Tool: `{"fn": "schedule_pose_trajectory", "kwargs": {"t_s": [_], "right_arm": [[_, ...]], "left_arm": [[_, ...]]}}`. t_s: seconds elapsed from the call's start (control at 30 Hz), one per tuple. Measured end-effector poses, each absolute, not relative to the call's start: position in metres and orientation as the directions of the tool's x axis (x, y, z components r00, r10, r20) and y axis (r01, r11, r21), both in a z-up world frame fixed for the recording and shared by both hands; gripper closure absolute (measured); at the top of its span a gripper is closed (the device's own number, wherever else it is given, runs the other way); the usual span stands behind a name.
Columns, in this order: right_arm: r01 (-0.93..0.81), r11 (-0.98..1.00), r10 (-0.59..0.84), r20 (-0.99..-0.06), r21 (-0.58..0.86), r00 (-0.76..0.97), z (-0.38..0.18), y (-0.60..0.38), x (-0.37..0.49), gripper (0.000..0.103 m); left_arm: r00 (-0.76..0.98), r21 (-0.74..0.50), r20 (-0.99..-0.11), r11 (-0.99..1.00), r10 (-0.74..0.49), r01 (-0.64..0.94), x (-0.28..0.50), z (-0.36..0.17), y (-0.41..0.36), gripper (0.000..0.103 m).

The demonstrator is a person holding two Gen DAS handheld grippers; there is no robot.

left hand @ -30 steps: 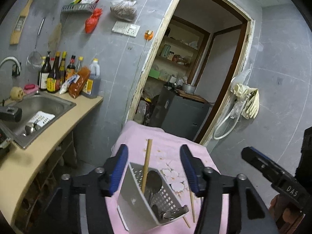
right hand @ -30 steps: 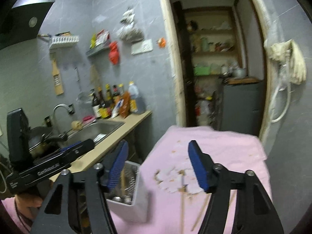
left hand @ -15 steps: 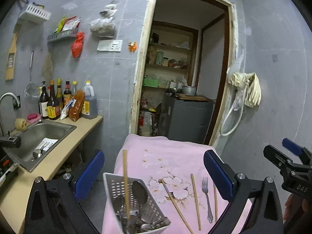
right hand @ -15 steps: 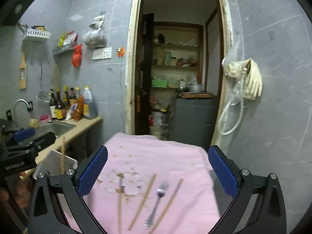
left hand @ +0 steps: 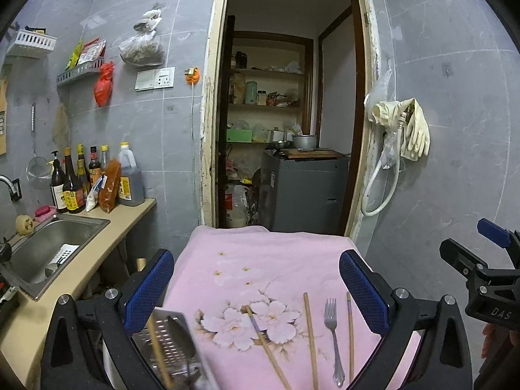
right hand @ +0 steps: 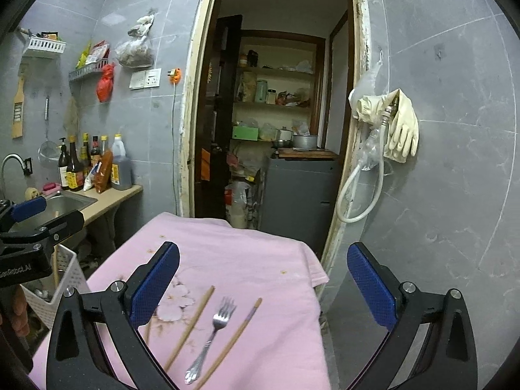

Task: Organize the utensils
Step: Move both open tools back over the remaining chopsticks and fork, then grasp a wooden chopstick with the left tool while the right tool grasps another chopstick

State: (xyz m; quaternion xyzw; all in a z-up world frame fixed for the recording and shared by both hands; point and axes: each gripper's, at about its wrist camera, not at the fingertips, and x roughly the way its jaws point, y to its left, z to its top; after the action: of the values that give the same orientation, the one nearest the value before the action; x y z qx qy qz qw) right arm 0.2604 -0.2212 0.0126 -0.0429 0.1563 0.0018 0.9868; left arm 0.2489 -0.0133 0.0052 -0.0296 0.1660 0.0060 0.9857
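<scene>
A silver fork [left hand: 332,334] lies on the pink flowered cloth [left hand: 260,266] between wooden chopsticks [left hand: 310,334]. A third chopstick [left hand: 265,344] lies over the flower print. A white perforated utensil holder [left hand: 169,347] with a chopstick and spoons stands at the cloth's left, blurred. My left gripper [left hand: 256,289] is open and empty above the cloth. In the right wrist view my right gripper [right hand: 263,287] is open and empty above the fork [right hand: 211,338] and chopsticks [right hand: 190,325]. The holder [right hand: 61,279] shows at left there.
A beige counter [left hand: 107,243] with a steel sink [left hand: 48,243] and sauce bottles [left hand: 74,182] runs along the left. A doorway [left hand: 286,130] with a grey cabinet lies beyond the cloth. Rubber gloves [left hand: 409,126] and a hose hang on the right wall.
Both grippers opened wide and drew back from the holder. The left view shifted right, so the holder now sits at its lower left and the fork and chopsticks show.
</scene>
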Motion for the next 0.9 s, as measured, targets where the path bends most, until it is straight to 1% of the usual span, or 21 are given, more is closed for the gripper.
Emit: {"fn": "schedule_pose_trajectory", "kwargs": {"t_s": [0.13, 0.23, 0.5, 0.73, 0.9], "right_arm": [[-0.021, 0.996, -0.009, -0.320, -0.090, 0.947, 0.006, -0.236, 0.278, 0.002], [-0.021, 0.995, -0.012, -0.331, -0.096, 0.943, -0.002, -0.245, 0.291, 0.002], [-0.025, 0.994, -0.016, -0.372, -0.105, 0.928, -0.033, -0.265, 0.321, 0.002], [-0.031, 0.998, 0.005, -0.425, -0.054, 0.905, -0.075, -0.279, 0.348, 0.002], [-0.065, 0.998, 0.056, -0.477, -0.002, 0.877, -0.110, -0.284, 0.369, 0.002]], "left_arm": [[0.937, -0.061, -0.348, 0.998, 0.004, -0.027, 0.263, -0.001, -0.030, 0.001], [0.925, -0.064, -0.380, 0.998, 0.001, -0.027, 0.276, -0.009, -0.041, 0.001], [0.900, -0.051, -0.436, 0.997, 0.025, -0.053, 0.310, -0.034, -0.064, 0.001], [0.877, -0.019, -0.478, 0.997, 0.058, -0.076, 0.338, -0.069, -0.079, 0.001], [0.852, -0.008, -0.522, 0.998, 0.050, -0.064, 0.361, -0.098, -0.081, 0.001]]}}
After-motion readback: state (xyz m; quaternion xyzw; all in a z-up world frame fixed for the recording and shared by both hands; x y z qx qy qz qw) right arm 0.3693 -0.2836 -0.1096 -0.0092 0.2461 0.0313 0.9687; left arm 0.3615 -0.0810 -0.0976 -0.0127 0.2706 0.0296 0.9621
